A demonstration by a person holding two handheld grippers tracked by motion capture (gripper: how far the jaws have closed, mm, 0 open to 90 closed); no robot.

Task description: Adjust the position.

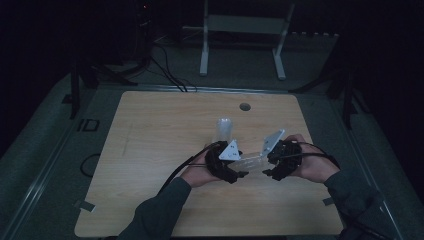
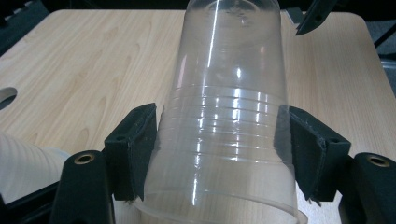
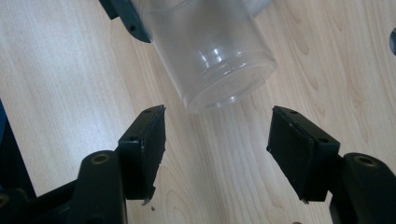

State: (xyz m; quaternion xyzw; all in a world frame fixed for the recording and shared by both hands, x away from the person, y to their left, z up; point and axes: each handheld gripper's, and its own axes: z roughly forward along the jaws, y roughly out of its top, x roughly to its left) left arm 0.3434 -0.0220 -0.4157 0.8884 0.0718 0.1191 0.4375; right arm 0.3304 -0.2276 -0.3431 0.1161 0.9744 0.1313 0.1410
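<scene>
light wooden worktop (image 1: pixel 150 150) with rounded corners and a round hole (image 1: pixel 244 106) near its far edge; it stands on a grey floor (image 1: pixel 45 150). a clear plastic cup (image 1: pixel 223 129) stands behind the hands.

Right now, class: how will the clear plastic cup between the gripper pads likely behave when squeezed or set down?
The cup looks thin-walled, so it probably flexes under the left gripper. Empty, it is likely light. Lying sideways on the table, it would probably roll.
</scene>
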